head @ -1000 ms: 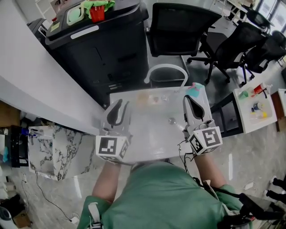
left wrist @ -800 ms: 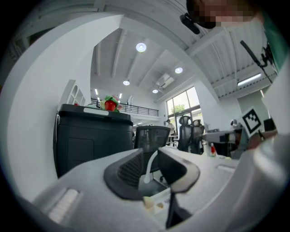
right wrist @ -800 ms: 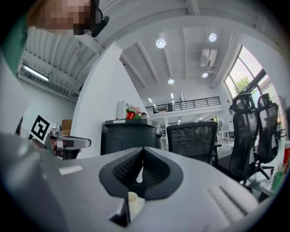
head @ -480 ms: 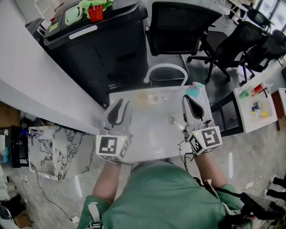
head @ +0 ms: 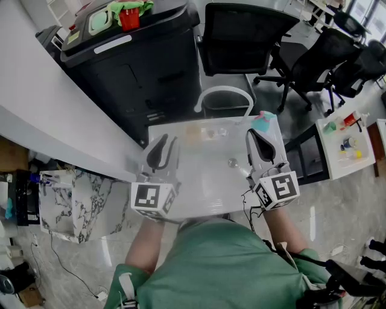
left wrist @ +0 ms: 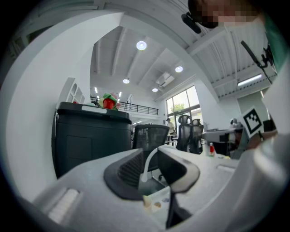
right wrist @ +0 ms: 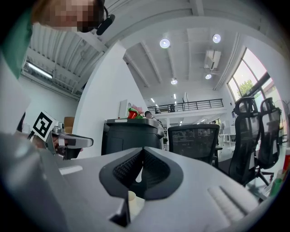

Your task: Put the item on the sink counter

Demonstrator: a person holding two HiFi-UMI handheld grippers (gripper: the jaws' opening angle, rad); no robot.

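Note:
A white sink counter (head: 181, 202) with a shallow basin and a drain (head: 232, 162) lies below me. Small items rest along its back edge: a yellowish one (head: 193, 134), clear ones (head: 212, 132) and a teal one (head: 262, 122). The left gripper (head: 167, 140) hovers over the basin's left side, open, with nothing between its jaws (left wrist: 152, 155). Through their gap shows the white arched faucet (left wrist: 147, 164). Over the basin's right side, the right gripper (head: 251, 133) is shut and empty, its pads meeting at the tips (right wrist: 143, 150).
The arched faucet (head: 223, 90) rises behind the counter. A tall black cabinet (head: 139, 60) with a red cup (head: 130, 17) on top stands at back left. Office chairs (head: 241, 36) stand behind, and a small white table (head: 347, 142) with bottles stands to the right.

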